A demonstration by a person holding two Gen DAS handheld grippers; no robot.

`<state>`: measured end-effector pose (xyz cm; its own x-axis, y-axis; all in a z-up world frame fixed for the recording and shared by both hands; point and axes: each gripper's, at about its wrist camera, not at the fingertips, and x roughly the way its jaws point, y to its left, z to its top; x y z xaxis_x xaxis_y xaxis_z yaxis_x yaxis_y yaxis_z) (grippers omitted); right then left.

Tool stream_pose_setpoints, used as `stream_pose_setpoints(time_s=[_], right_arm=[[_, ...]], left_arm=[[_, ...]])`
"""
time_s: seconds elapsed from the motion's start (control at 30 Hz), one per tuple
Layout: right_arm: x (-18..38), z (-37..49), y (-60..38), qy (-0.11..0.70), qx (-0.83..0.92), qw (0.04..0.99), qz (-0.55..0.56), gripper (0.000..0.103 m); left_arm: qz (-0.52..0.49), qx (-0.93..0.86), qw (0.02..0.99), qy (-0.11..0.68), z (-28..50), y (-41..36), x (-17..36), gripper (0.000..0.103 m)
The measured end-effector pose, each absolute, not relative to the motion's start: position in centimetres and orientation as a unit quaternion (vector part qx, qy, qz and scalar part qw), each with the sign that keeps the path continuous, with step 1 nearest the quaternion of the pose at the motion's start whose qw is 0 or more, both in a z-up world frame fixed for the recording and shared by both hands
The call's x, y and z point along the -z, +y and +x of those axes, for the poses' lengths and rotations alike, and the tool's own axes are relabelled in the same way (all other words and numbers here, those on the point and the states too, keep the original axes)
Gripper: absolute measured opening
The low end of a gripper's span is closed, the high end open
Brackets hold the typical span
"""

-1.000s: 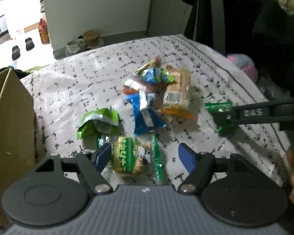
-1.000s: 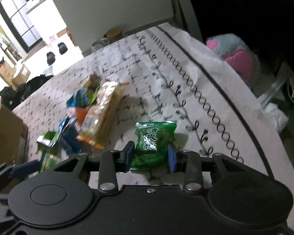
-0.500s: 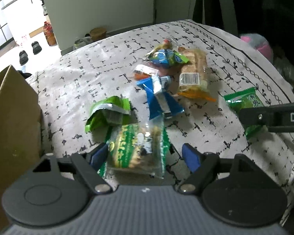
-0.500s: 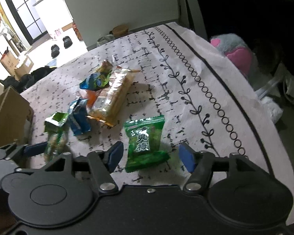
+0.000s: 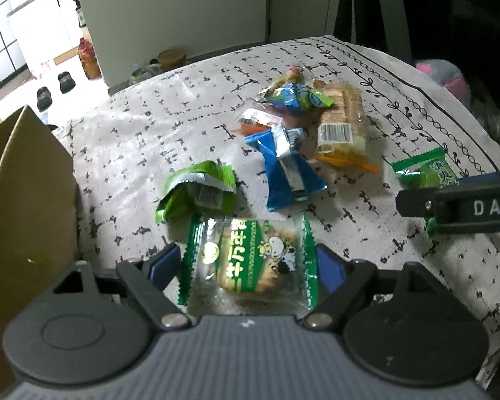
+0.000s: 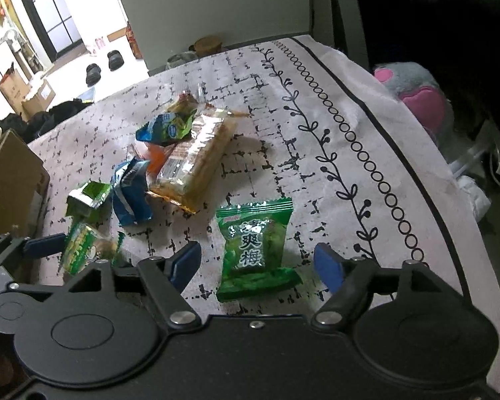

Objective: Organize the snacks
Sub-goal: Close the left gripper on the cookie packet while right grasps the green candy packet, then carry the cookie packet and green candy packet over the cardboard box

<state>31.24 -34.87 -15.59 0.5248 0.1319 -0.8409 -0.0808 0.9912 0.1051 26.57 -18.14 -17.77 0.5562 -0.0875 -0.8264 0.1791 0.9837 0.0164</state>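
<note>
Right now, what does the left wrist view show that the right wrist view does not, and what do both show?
Only the left wrist view shows the barcode label on the long cracker pack and the cow printed on the clear biscuit packet.

Only the right wrist view shows the whole front of the green plum candy bag, lying between the opening jaws of the right gripper and untouched, plus boxes on the floor.

Both show the blue wrapper, the cardboard box, the patterned cloth and the shoes.
</note>
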Motion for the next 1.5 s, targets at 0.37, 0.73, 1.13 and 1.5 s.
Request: stream_pose_setpoints(time_s=[0.37,0.73,1.13,1.5], right_arm=[[15.6,31.5,-34.8,0.479,-0.062,0.875,0.023,0.032],[13.3,29.7,-34.5,0.447,-0.080,0.890,0.046,0.029],[9.9,28.0,-32.2,0.398,-0.100,0.910,0.061,0.029],[6.5,27.3,-28.2,0.351,-0.141,0.924,0.056,0.029]], left_arm=[[0.033,0.094,0.880,0.464,26.4,-17.3,17.3,0.060],[0.000,0.100,0.890,0.445,25.7,-16.1,14.7,0.053],[0.019,0.136,0.910,0.390,24.0,-14.9,10.5,0.053],[-0.003,0.127,0.927,0.352,23.1,-10.8,6.6,0.053]])
